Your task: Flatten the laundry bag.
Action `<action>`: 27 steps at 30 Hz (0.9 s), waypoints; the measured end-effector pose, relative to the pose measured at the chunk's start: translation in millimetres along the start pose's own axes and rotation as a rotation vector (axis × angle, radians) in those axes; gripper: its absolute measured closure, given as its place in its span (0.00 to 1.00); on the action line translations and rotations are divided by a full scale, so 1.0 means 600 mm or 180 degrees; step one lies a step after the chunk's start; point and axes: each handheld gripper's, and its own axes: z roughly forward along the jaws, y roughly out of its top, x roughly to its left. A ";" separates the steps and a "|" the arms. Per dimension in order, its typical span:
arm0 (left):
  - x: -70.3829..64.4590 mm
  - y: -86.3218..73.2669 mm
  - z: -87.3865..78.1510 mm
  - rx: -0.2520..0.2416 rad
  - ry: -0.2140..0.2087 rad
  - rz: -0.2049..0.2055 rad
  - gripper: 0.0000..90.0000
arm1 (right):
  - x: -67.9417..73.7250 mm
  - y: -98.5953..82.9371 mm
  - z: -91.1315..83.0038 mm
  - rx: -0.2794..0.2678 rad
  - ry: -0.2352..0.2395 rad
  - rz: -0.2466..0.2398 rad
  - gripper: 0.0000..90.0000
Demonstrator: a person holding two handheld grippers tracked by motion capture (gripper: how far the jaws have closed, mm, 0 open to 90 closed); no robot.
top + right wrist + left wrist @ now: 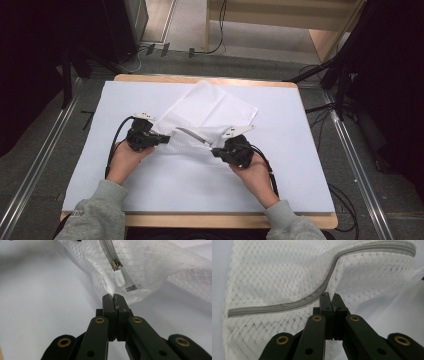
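A white mesh laundry bag (pixel 207 115) lies on the white table cover, with a grey zipper (pixel 294 303) curving across it. My left gripper (pixel 162 139) is shut on the bag's mesh just below the zipper (pixel 329 295). My right gripper (pixel 214 151) is shut on a fold of the bag's edge (pixel 111 295), right beside the white zipper pull (pixel 119 278). Between the two grippers the near edge of the bag (pixel 192 140) is lifted and bunched. A hand holds each gripper from the bottom of the high view.
The white cover (pixel 150 175) spreads over a wooden table (pixel 200 220). Cables (pixel 112 145) trail from both grippers. Metal rails (pixel 30 175) and dark stands flank the table on the floor.
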 end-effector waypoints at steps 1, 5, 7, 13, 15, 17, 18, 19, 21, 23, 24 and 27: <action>-0.005 0.001 0.002 0.0014 -0.0012 0.0025 1.00 | 0.000 -0.005 -0.004 0.0015 -0.0001 0.0019 1.00; -0.020 0.003 0.010 0.0069 -0.0086 0.0152 0.95 | -0.004 -0.024 -0.027 0.0029 -0.0077 0.0013 1.00; -0.025 0.003 0.011 0.0041 -0.0148 0.0168 0.87 | -0.007 -0.033 -0.042 0.0000 -0.0101 0.0087 1.00; -0.034 0.007 0.000 -0.0057 -0.0288 0.0227 0.78 | -0.023 -0.068 -0.075 0.0032 -0.0186 0.0200 1.00; -0.033 0.009 -0.004 -0.0100 -0.0256 0.0263 0.75 | -0.027 -0.081 -0.085 0.0056 -0.0226 0.0235 1.00; -0.027 0.010 -0.005 -0.0126 -0.0201 0.0246 0.71 | -0.032 -0.095 -0.096 0.0076 -0.0267 0.0289 1.00; -0.023 0.010 -0.005 -0.0154 -0.0166 0.0214 0.70 | -0.034 -0.099 -0.100 0.0071 -0.0275 0.0305 1.00; -0.017 0.010 -0.004 -0.0164 -0.0124 0.0177 0.68 | -0.036 -0.105 -0.104 0.0067 -0.0284 0.0325 1.00; -0.008 0.011 -0.003 -0.0165 -0.0075 0.0123 0.67 | -0.038 -0.116 -0.112 0.0082 -0.0307 0.0374 1.00; 0.001 0.011 0.000 -0.0174 -0.0056 0.0070 0.64 | -0.040 -0.127 -0.117 0.0095 -0.0319 0.0403 1.00; 0.005 0.011 0.002 -0.0182 -0.0030 0.0043 0.64 | -0.040 -0.130 -0.119 0.0114 -0.0317 0.0412 1.00; 0.016 0.011 0.009 -0.0182 -0.0019 -0.0027 0.62 | -0.039 -0.140 -0.121 0.0138 -0.0315 0.0425 0.96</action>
